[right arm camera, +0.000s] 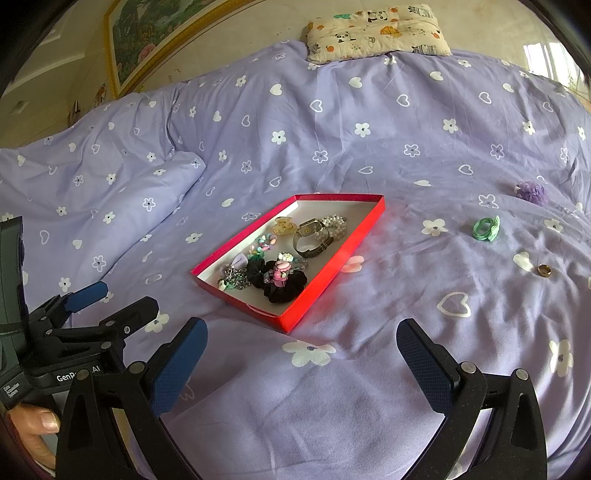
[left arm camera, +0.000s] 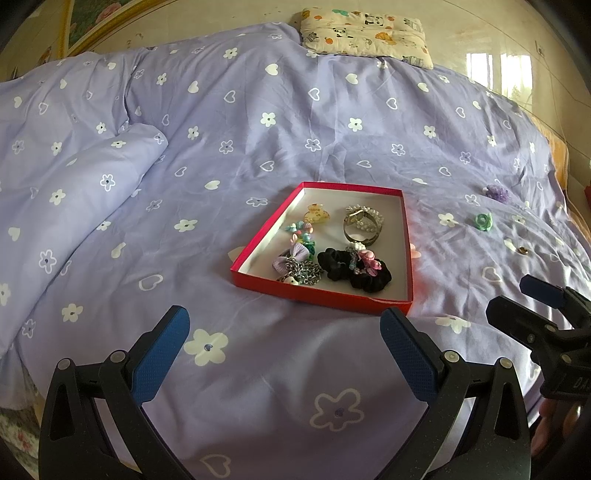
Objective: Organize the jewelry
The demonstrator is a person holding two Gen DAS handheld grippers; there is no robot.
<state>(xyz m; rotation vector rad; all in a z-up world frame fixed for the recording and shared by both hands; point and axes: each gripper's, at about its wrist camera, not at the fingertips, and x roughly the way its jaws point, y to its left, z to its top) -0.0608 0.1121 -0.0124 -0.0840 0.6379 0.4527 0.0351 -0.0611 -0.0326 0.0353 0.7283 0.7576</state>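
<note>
Chain necklace (left arm camera: 303, 275) tangled under scrunchie (left arm camera: 354, 269), ring (right arm camera: 544, 270) detail too small, pillow (left arm camera: 364, 35) top cropped

A red tray (right arm camera: 332, 254) of jewelry lies on the purple bedspread (right arm camera: 332, 129) beyond the gaping right claw (right arm camera: 301, 354).

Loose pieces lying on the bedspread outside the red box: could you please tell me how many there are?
3, all right of the red box: a purple flower piece farthest back, a green hair tie nearer, and a ring nearest. Folds may hide more.
</note>
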